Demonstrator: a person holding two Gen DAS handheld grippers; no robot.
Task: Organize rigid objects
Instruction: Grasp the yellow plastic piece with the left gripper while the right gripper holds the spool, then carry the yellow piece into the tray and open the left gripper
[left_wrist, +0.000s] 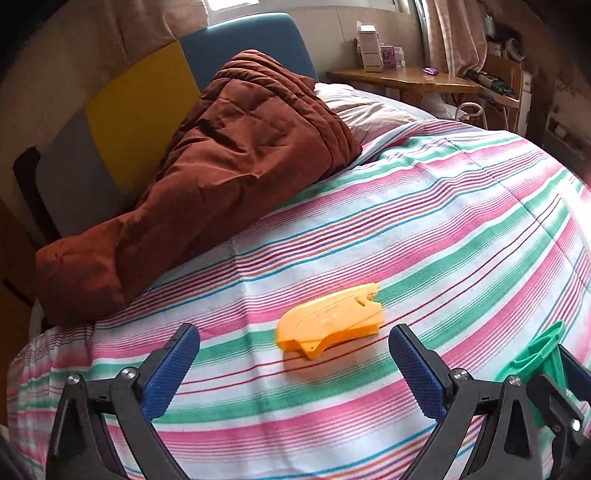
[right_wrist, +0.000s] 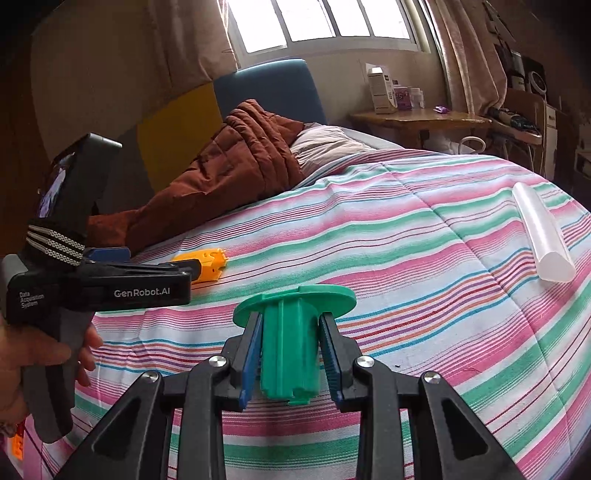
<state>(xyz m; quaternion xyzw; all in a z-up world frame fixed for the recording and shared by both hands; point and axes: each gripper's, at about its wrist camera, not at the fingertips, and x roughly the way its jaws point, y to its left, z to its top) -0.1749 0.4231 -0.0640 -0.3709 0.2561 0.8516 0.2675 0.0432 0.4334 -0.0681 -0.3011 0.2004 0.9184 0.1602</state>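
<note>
The right gripper (right_wrist: 290, 354) has its jaws clamped on the green spool (right_wrist: 291, 332); the left gripper (left_wrist: 293, 363) is spread wide just short of the orange clip (left_wrist: 328, 321) on the bed (left_wrist: 443, 229). Advance level, straddle the clip, probably across its narrow sides, then close.

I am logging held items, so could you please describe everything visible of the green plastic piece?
The green plastic piece looks rigid and moulded: a ribbed, roughly cylindrical body with a flat round flange at its far end. The right gripper is shut on its body, holding it above the striped bedspread, flange pointing away from the camera.
</note>
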